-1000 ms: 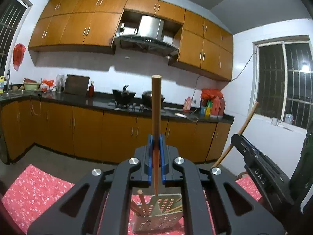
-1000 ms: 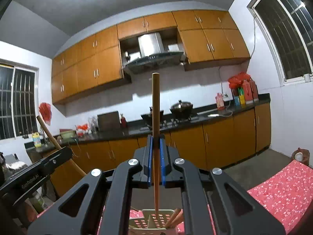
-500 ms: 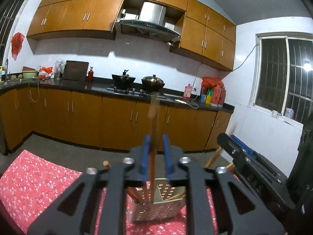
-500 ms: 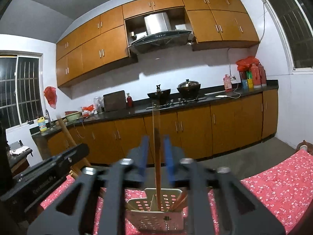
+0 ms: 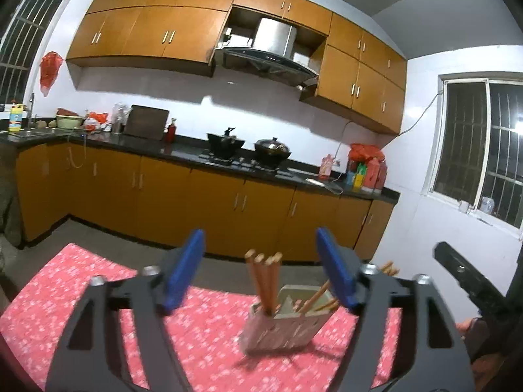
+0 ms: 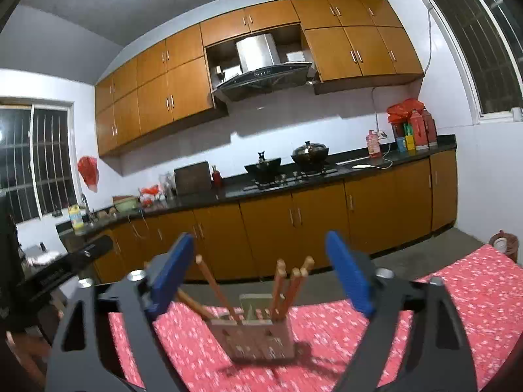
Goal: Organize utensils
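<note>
A pale perforated utensil holder (image 5: 282, 328) (image 6: 258, 338) stands on the red flowered tablecloth (image 5: 98, 294) (image 6: 474, 294). Several wooden chopsticks (image 5: 266, 281) (image 6: 289, 289) stick up out of it, some upright, some leaning. My left gripper (image 5: 261, 269) hangs in front of the holder, its blue-padded jaws opening wide, nothing between the pads. My right gripper (image 6: 260, 276) is likewise opening, empty, with the holder beyond its fingers. The other gripper's black body shows at the right edge (image 5: 470, 277) of the left wrist view and at the left edge (image 6: 62, 268) of the right wrist view.
Beyond the table runs a kitchen counter (image 5: 183, 152) (image 6: 359, 166) with orange cabinets, two pots on a stove (image 5: 248, 148), a cutting board (image 5: 145, 125) and bottles (image 6: 412, 127). Barred windows (image 5: 480, 150) flank the room. Grey floor (image 6: 425, 245) separates table and cabinets.
Both grippers were shut on an upright chopstick each; both have opened and drawn back. The chopsticks now stand in the holder.
</note>
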A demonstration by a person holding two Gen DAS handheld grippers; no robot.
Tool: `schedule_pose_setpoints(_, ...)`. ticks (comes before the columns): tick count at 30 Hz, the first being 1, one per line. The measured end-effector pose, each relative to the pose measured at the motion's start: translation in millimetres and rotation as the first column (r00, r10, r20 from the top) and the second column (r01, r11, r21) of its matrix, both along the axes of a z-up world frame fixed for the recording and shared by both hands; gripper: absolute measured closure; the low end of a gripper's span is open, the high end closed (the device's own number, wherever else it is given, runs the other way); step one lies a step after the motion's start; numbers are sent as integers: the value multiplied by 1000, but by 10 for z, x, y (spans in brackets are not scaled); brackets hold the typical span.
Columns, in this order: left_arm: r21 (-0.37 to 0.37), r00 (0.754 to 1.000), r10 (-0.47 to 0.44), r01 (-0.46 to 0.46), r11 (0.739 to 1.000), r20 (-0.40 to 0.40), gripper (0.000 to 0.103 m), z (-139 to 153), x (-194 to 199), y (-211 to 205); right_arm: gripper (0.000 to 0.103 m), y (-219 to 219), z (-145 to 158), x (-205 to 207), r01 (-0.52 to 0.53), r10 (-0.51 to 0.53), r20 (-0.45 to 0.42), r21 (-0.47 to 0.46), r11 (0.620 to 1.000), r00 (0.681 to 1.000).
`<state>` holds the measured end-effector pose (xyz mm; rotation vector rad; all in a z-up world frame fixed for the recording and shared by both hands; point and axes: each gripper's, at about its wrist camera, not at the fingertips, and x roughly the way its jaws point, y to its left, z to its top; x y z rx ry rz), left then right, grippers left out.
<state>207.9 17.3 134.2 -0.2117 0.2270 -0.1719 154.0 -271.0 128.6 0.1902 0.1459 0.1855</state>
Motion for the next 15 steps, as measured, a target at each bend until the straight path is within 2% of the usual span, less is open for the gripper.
schedule_pose_setpoints(2, 10, 1000, 7, -7, 1000, -11, 8, -65, -107, 72, 3, 21, -61, -95, 21, -22, -7, -48, 999, 1000)
schedule_pose_setpoints(4, 24, 1000, 11, -10, 1000, -27, 4, -135, -213, 125, 2, 53, -145, -202, 50, -52, -13, -97, 994, 999)
schedule_pose_setpoints(7, 65, 999, 24, -22, 998, -45, 4, -259, -395, 139, 2, 102, -258, -366, 80, -83, -11, -138, 987, 997)
schedule_pose_setpoints(11, 122, 995, 87, -80, 989, -56, 4, -438, -643, 126, 2, 158, -395, -527, 102, -108, -26, -164, 981, 994)
schedule_pose_setpoints(15, 129, 990, 105, -92, 987, -93, 4, -594, -790, 147, 2, 203, -543, -651, 98, -109, -53, -177, 979, 993)
